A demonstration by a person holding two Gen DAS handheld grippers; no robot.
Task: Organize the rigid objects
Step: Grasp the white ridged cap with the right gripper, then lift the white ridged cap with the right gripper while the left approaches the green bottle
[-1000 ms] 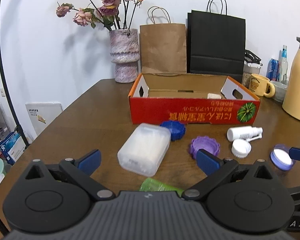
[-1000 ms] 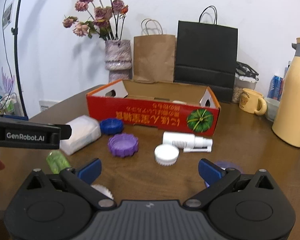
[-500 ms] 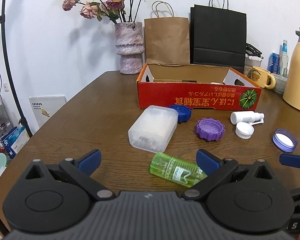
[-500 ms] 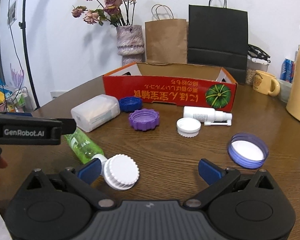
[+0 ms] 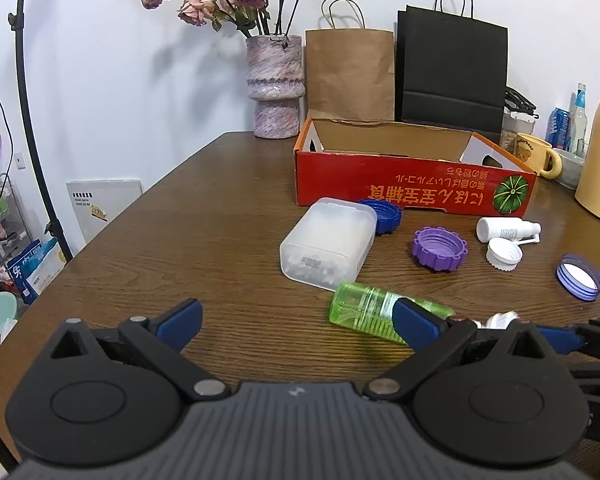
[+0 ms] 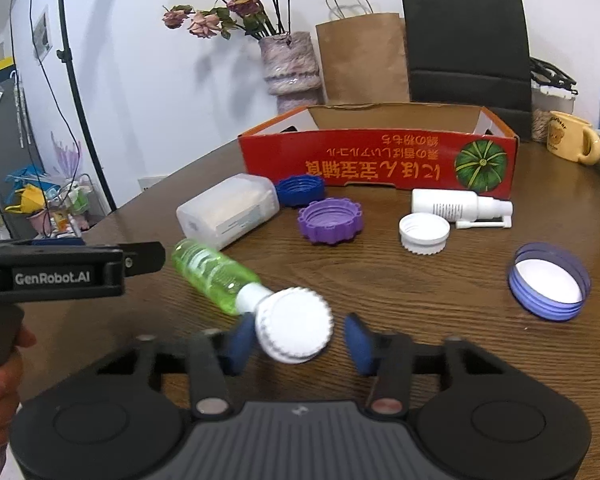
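The right gripper point(image 6: 298, 340) is closing around the white ribbed round cap point(image 6: 294, 325) on the brown wooden table point(image 6: 420, 300); its right pad stands apart. The left gripper point(image 5: 296, 320) has its fingers spread wide. The cap lies touching the green transparent plastic bottle point(image 6: 212, 274), in front of the red cardboard box point(image 6: 380, 160).

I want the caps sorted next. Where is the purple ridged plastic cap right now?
In the right wrist view the purple ridged plastic cap lies open side up mid-table, just in front of the red cardboard box, between the blue cap and the white cap.
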